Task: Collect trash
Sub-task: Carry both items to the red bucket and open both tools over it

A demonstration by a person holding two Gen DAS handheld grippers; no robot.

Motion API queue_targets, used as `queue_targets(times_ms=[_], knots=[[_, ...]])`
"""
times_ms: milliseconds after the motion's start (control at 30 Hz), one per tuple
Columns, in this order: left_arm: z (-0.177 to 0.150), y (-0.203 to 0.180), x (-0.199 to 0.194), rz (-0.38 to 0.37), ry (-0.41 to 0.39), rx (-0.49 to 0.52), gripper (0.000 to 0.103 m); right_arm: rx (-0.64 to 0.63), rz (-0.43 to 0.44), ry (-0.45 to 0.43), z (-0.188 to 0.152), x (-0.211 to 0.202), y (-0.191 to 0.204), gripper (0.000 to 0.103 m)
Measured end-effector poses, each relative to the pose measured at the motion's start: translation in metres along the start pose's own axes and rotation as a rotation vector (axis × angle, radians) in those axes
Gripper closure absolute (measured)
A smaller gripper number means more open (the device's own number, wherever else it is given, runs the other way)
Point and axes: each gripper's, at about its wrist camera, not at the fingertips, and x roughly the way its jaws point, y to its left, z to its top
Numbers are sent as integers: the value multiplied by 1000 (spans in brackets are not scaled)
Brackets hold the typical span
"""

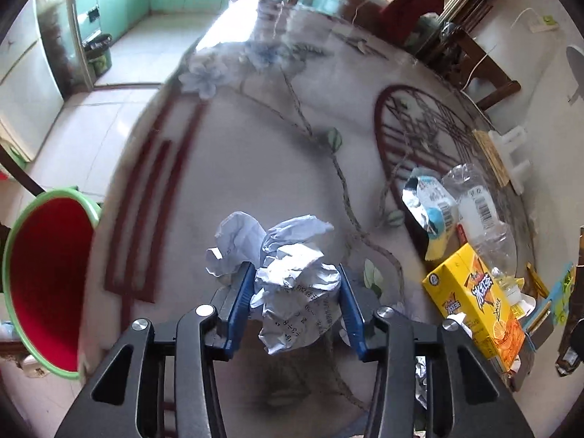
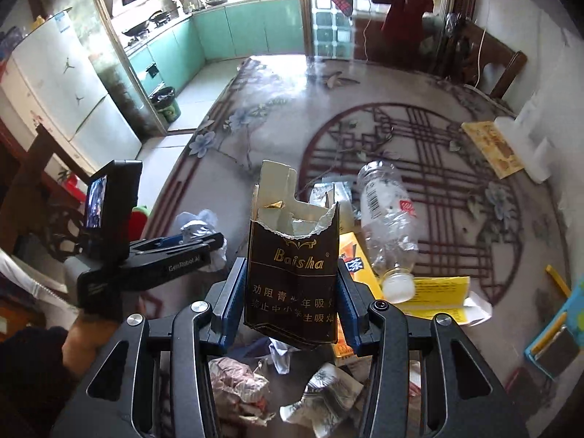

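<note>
Between the left hand-held gripper (image 1: 295, 288) pads, crumpled paper (image 1: 295, 284) clamped, right hand-held gripper (image 2: 288, 292) gripping torn cigarette pack (image 2: 292, 266)

White crumpled paper (image 1: 292, 284), dark-brown gold-lettered cigarette pack (image 2: 292, 277) — red bucket (image 1: 47, 281), green-rimmed.

Both views are bright with daylight that comes from the far kitchen side, and it throws a white glare onto the glossy table (image 1: 255, 168) near its far edge. The fisheye lens bends straight lines and leaves dark corners around a round picture. The left view is smeared with motion blur on the tabletop pattern and the red bucket (image 1: 47, 281); the right view is sharper, with soft shadow beneath the gripper arms.
</note>
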Motion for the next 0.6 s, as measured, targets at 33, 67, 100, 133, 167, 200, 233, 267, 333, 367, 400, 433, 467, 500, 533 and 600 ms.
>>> queue_targets(times_ms=[33, 67, 100, 133, 167, 200, 233, 267, 333, 367, 400, 433, 467, 500, 533, 600], knots=[[1, 2, -5, -2, -11, -2, 61, -3, -3, -5, 1, -2, 2, 59], [1, 5, -13, -7, -27, -8, 61, -6, -3, -10, 3, -4, 3, 59], [2, 7, -20, -8, -40, -12, 61, -9, -4, -16, 4, -6, 4, 59], [2, 12, -30, -6, -59, -16, 61, -17, -8, -24, 6, -9, 7, 59], [2, 16, -41, 1, -82, -18, 61, -28, -14, -32, 8, -11, 10, 59], [1, 21, -51, 7, -102, -21, 61, -43, -22, -42, 10, -13, 16, 58], [1, 27, -59, 10, -114, -25, 61, -55, -24, -47, 12, -15, 20, 58], [0, 32, -67, 15, -126, -31, 61, -68, -25, -52, 13, -15, 25, 58], [-1, 47, -84, 33, -158, -42, 61, -93, -20, -63, 16, -16, 37, 58], [-3, 55, -93, 49, -175, -45, 61, -105, -16, -65, 18, -16, 43, 58], [-5, 63, -101, 63, -189, -50, 61, -121, -12, -68, 19, -16, 52, 58], [-6, 70, -106, 73, -198, -54, 61, -134, -8, -71, 21, -15, 59, 58], [-8, 79, -113, 88, -210, -59, 61, -147, -6, -73, 21, -15, 65, 58], [-10, 86, -117, 100, -217, -63, 61, -166, 0, -75, 22, -14, 76, 58], [-13, 95, -121, 119, -225, -68, 61, -177, 5, -76, 23, -13, 82, 58], [-18, 114, -131, 143, -235, -85, 61, -205, 22, -77, 24, -10, 102, 57]])
